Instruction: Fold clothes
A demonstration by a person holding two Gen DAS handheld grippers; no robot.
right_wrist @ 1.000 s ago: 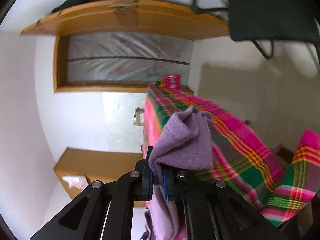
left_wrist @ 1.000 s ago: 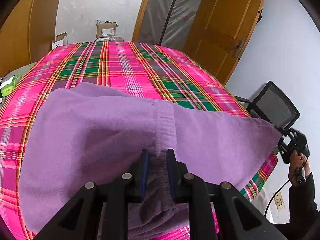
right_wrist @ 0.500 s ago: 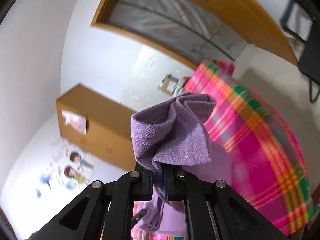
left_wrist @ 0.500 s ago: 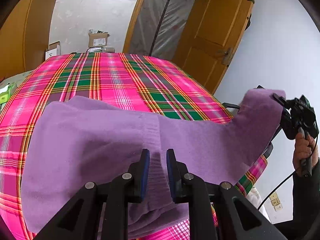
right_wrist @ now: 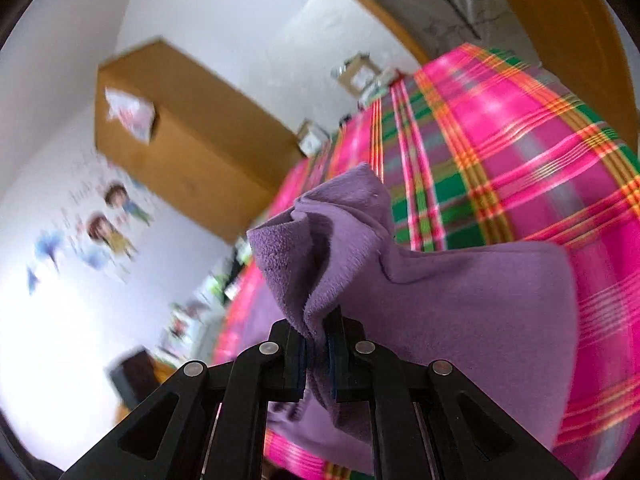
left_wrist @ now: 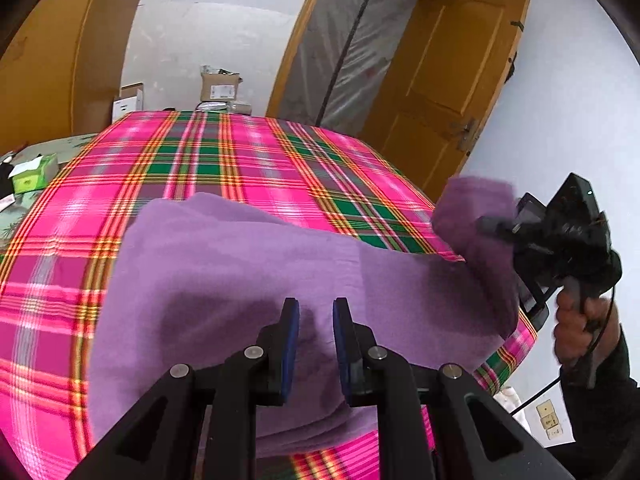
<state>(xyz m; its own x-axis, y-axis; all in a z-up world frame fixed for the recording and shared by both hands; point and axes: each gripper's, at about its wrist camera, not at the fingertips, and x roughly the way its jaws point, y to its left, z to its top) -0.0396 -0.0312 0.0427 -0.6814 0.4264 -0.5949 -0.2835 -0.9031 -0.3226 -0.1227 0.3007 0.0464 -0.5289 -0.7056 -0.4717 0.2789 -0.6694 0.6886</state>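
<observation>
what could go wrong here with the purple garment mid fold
1. The right gripper pinches only a bunched corner of the purple garment and its jaws are opening, so the corner might drop before the fold lands.
2. The garment's near edge lies at the edge of the plaid cloth, so a pull may drag it off.

Pink, green and orange plaid cloth (left_wrist: 248,168) spread over the desk. Open wooden door (left_wrist: 452,92) at right, plastic-sheeted doorway (left_wrist: 344,48) beside it. Cardboard boxes (left_wrist: 218,86) beyond the far edge. Green box (left_wrist: 34,172) at left. Cartoon wall stickers (right_wrist: 108,228), blurred.
</observation>
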